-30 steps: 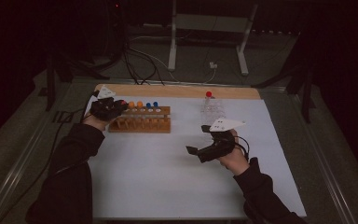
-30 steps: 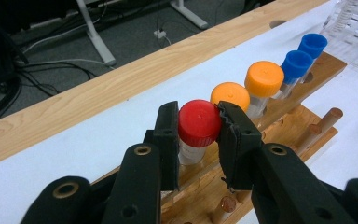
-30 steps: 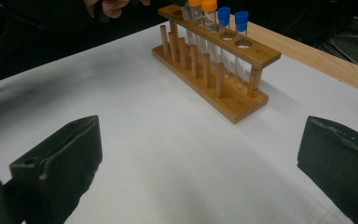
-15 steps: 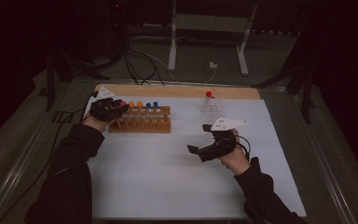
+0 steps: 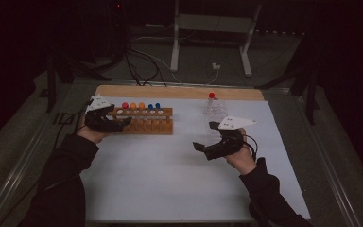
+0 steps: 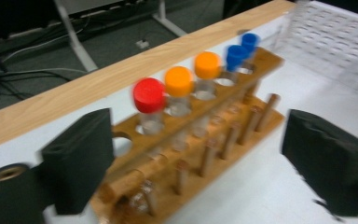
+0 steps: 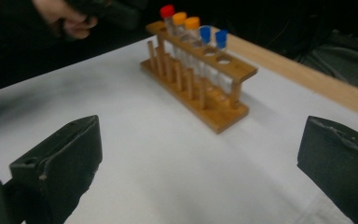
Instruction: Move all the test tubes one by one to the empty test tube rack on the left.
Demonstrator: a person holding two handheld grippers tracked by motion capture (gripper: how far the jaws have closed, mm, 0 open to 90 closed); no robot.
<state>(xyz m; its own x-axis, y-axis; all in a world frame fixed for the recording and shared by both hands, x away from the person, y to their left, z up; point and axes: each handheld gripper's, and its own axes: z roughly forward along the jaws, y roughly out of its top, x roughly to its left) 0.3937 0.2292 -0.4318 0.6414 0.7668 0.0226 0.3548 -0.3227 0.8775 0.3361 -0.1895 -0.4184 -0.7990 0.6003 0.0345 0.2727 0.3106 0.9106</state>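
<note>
Left gripper view: your left gripper [image 6: 205, 154], jaws just spread and empty, faces the red-capped tube [image 6: 149, 105] at the rack's [image 6: 223, 154] end, likely light, slick and breakable—grip below the cap—while your right gripper [image 5: 207, 138] hangs open.

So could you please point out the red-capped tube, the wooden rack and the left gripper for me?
Red-capped tube [image 6: 148, 94], left gripper view, on its red cap.
Wooden rack [image 7: 220, 115], right gripper view, on its base's near end.
Left gripper [image 5: 123, 124], high view, midway between its jaws.
</note>
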